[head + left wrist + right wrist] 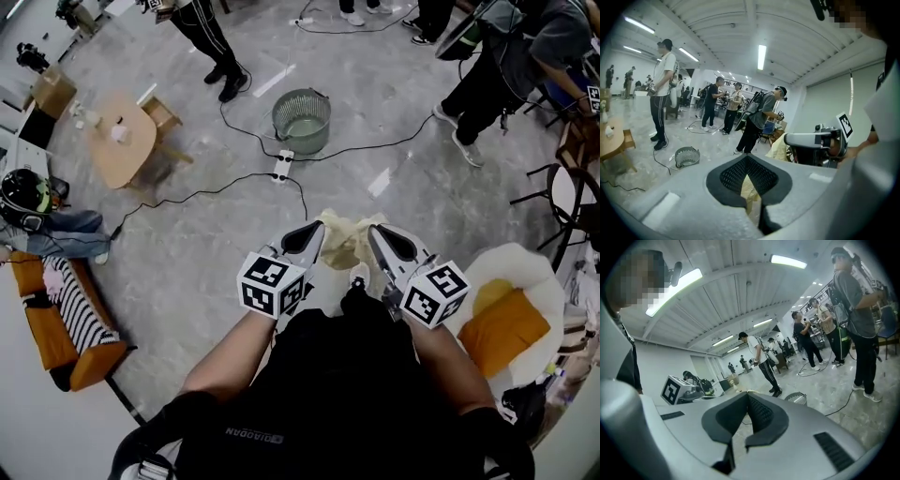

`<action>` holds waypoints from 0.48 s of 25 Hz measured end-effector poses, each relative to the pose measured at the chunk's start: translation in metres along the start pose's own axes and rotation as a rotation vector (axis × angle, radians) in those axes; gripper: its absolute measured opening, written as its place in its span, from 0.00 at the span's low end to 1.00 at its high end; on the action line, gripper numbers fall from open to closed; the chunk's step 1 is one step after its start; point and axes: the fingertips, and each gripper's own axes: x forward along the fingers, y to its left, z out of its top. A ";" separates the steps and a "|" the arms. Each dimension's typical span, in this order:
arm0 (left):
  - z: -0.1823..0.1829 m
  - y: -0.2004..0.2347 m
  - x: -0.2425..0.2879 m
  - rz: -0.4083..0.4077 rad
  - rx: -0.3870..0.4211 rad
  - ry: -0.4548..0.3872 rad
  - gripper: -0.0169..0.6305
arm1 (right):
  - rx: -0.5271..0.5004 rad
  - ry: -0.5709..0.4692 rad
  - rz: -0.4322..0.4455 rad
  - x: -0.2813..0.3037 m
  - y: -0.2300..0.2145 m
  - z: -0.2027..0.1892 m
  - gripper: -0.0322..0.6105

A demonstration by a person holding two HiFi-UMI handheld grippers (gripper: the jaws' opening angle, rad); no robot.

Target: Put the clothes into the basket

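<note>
Grey stone floor [187, 272] all around, with basket [302, 131] far ahead. Hanging near, between both claws: cream cloth [345, 242], pinched in the closed left claw [315, 232] and the closed right claw [373, 232] (seemingly only a thin edge there). Soft, light, likely to slip; better gripped by a thick fold. Open room ahead, but mind cable [253, 175] and power strip [282, 165] near the basket.

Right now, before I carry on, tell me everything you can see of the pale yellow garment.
The pale yellow garment is soft, crumpled fabric, bunched and hanging in the air between both grippers, above the grey floor. The left gripper is shut on one edge, with cloth showing between its jaws. The right gripper appears shut on the other edge. What kind of garment it is cannot be told.
</note>
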 end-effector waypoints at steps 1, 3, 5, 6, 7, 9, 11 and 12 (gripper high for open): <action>0.004 0.004 0.008 0.014 -0.015 0.000 0.02 | -0.001 0.012 0.016 0.006 -0.008 0.003 0.08; 0.010 0.011 0.024 0.045 -0.036 -0.001 0.02 | -0.003 0.034 0.048 0.017 -0.023 0.011 0.08; 0.017 0.015 0.038 0.077 -0.048 -0.001 0.02 | -0.014 0.050 0.083 0.026 -0.036 0.021 0.08; 0.022 0.016 0.045 0.092 -0.052 -0.002 0.02 | -0.021 0.055 0.100 0.030 -0.043 0.027 0.08; 0.026 0.018 0.051 0.106 -0.054 -0.005 0.02 | -0.027 0.058 0.113 0.033 -0.051 0.032 0.08; 0.033 0.020 0.064 0.126 -0.054 -0.014 0.02 | -0.036 0.057 0.129 0.039 -0.067 0.040 0.08; 0.038 0.024 0.073 0.142 -0.054 -0.018 0.02 | -0.038 0.060 0.137 0.046 -0.081 0.046 0.08; 0.041 0.025 0.076 0.148 -0.055 -0.015 0.02 | -0.034 0.065 0.140 0.049 -0.086 0.048 0.08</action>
